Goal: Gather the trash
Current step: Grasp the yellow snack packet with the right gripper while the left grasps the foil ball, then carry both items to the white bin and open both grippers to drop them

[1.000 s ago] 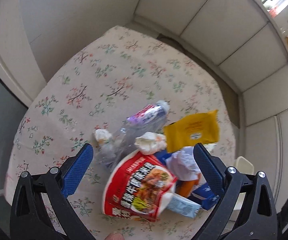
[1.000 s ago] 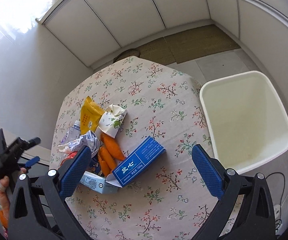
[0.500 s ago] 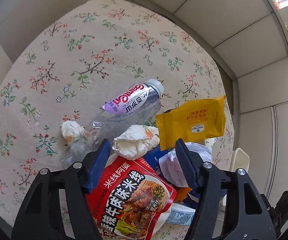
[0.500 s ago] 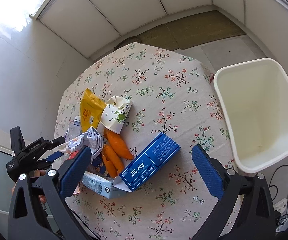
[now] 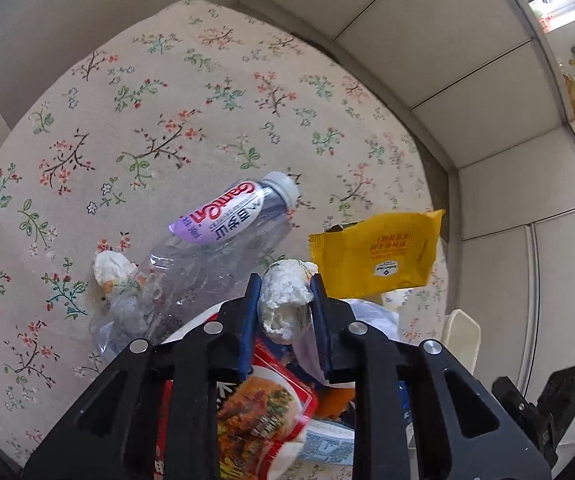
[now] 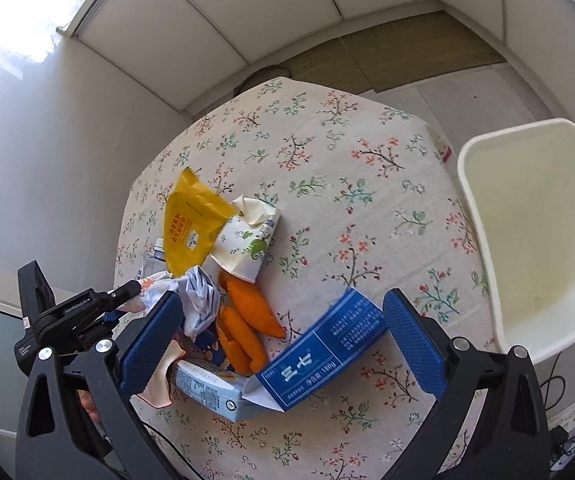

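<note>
Jaws of the left gripper (image 5: 285, 300) are closing on a crumpled white paper wad (image 5: 283, 300), which sits between the blue pads with both pads at its sides. Jaws of the right gripper (image 6: 283, 332) stand wide apart and hold nothing; they hang above a blue carton (image 6: 323, 356).

Nearest the left gripper, under the wad, lies a red instant noodle bowl (image 5: 263, 412) with a picture of noodles on its lid and large white Chinese characters, partly hidden. Just beyond it rests a crushed clear plastic bottle (image 5: 207, 256) lying on its side, with a purple and white label that reads "Ganten" in red. A second small paper wad (image 5: 111, 270) touches the bottle's base. To the right sits a yellow snack packet (image 5: 375, 256) with small Chinese print, too small to read.

From the right wrist view, the blue carton, open at one end, shows white Chinese characters and "100g". Beside it lie a pale blue milk-style carton (image 6: 207, 388), orange peel-like pieces (image 6: 247, 320), crumpled plastic wrap (image 6: 199, 300), and farther off a squashed paper cup (image 6: 247, 240) printed with green leaves.

All of this sits on a table (image 6: 327, 168) covered in a floral cloth. A white waste bin (image 6: 535, 240) stands just past the table's right edge and looks empty, so collecting has barely begun: every piece remains on the table.
</note>
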A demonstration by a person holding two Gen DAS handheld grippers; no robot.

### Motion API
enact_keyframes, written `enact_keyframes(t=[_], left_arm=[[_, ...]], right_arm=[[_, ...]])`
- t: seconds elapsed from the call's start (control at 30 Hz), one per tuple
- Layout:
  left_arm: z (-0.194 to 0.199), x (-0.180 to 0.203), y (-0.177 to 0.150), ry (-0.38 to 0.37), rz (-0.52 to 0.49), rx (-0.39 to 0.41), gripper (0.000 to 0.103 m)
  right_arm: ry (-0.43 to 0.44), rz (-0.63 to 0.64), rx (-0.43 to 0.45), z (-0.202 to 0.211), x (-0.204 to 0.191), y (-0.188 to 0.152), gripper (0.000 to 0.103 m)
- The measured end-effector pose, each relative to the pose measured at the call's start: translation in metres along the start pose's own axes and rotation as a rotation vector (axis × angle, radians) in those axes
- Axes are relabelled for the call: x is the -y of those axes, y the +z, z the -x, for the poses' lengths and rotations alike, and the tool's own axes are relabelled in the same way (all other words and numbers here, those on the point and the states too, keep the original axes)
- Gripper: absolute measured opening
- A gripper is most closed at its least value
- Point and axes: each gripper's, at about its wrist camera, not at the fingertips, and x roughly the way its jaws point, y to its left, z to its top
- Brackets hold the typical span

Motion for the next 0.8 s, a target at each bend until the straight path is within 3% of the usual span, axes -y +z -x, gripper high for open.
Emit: enact_keyframes(t=[0.17,0.27,0.5,0.67,0.7,0.73,0.77,0.8], left_arm=[[0.058,0.022,-0.004,-0.096,-0.049,0.146,0.023],[0.080,0.025,-0.004,-0.112,-0.078,0.207,0.023],[0.085,0.009,-0.004,-0.126,-0.054,0.190,0.023],[0.085,0.003,-0.005,-0.127,-0.050,0.176,0.023],[0.085,0.002,-0.005,-0.126,-0.051,0.174,0.023],[0.085,0.001,-0.005,-0.123,-0.053,0.175,0.023],[0.085,0.000,-0.005,-0.120,-0.054,0.174,0.023],[0.085,-0.001,-0.005,-0.120,-0.054,0.174,0.023]], right_arm=[[0.038,0.128,-0.056,-0.031,-0.026,0.035,0.097],[0.098,0.095,-0.084,-0.057,-0.026,0.058,0.097],[0.150,0.023,-0.143,-0.115,-0.019,0.077,0.097],[0.173,0.022,-0.144,-0.141,-0.036,0.082,0.095],[0.170,0.028,-0.138,-0.146,-0.040,0.083,0.093],[0.171,0.037,-0.137,-0.150,-0.043,0.084,0.077],[0.176,0.052,-0.143,-0.155,-0.047,0.084,0.051],[0.181,0.063,-0.154,-0.159,-0.048,0.084,0.039]])
